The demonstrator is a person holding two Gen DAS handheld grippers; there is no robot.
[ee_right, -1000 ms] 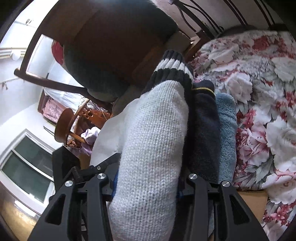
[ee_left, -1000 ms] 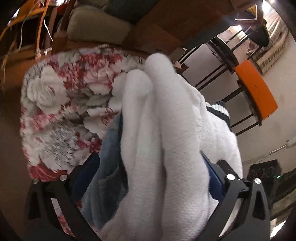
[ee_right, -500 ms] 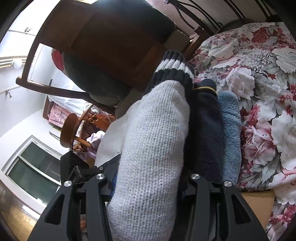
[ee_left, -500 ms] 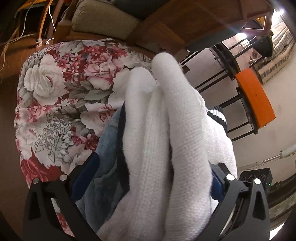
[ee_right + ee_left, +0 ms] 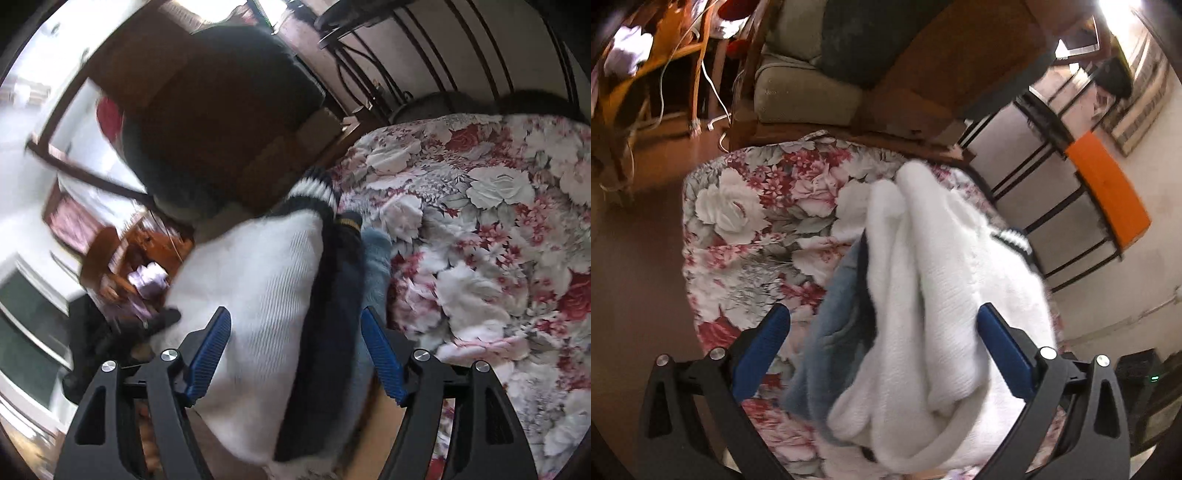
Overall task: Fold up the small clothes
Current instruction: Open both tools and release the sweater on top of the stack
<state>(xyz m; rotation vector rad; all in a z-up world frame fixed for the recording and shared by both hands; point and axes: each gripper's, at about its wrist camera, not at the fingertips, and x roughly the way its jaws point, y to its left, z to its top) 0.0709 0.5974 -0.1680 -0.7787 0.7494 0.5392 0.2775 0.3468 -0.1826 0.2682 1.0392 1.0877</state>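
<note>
Right wrist: folded white sweater (image 5: 258,295), striped cuff

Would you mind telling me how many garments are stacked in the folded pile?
3: a white sweater on the left, a navy garment in the middle, a light blue garment on the right. More may be hidden.

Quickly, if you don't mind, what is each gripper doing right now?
Left gripper: open, pads clear of the stack of folded clothes between them.
Right gripper: jaws opening, the stack between them, no longer pinched.

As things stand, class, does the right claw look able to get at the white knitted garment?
Probably yes: the white knitted garment already lies between the opening jaws of the right claw, with nothing in front of it.
</note>
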